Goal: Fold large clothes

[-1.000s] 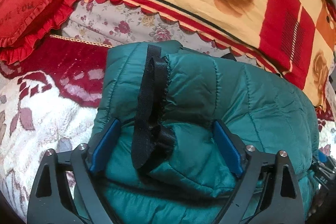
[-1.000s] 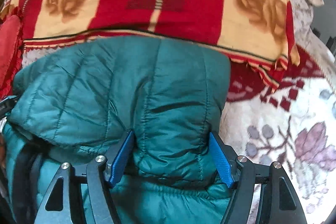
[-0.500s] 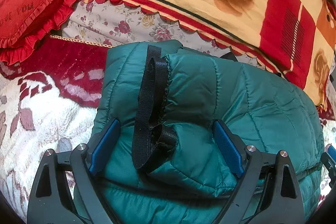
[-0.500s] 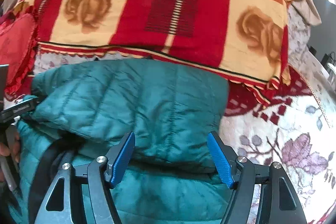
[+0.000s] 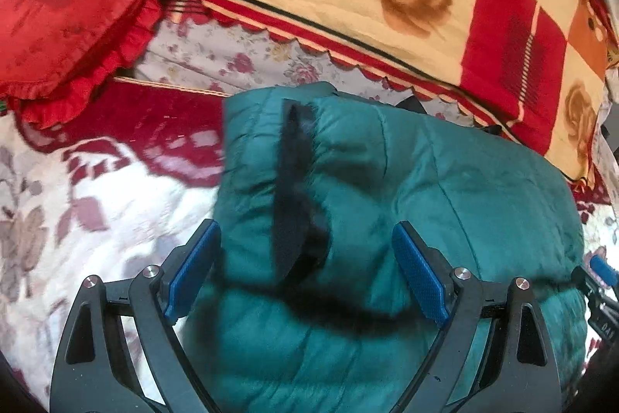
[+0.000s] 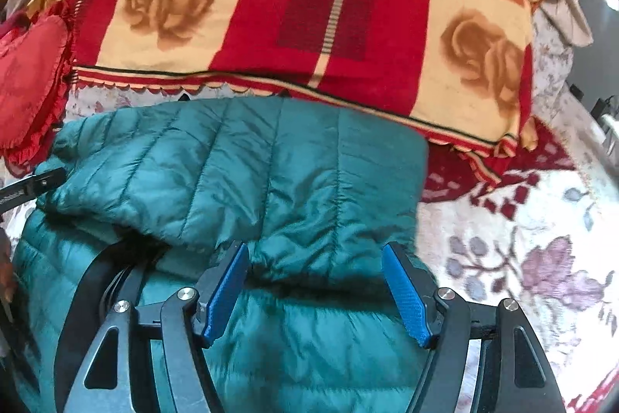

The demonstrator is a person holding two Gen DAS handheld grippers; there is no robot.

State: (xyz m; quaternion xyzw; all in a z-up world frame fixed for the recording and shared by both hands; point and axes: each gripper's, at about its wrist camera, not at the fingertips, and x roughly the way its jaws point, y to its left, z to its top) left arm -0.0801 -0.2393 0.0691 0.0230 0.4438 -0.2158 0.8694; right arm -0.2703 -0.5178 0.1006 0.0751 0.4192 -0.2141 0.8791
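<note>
Teal jacket lies crosswise ahead; left gripper and right gripper both wide, holding nothing.

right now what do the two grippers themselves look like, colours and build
Both match: the left gripper and right gripper have black angular linkage arms with triangular cut-outs, silver round pivot bolts, and flat blue textured pads on the inner finger faces. No cables or sleeves show in either wrist view.
</note>
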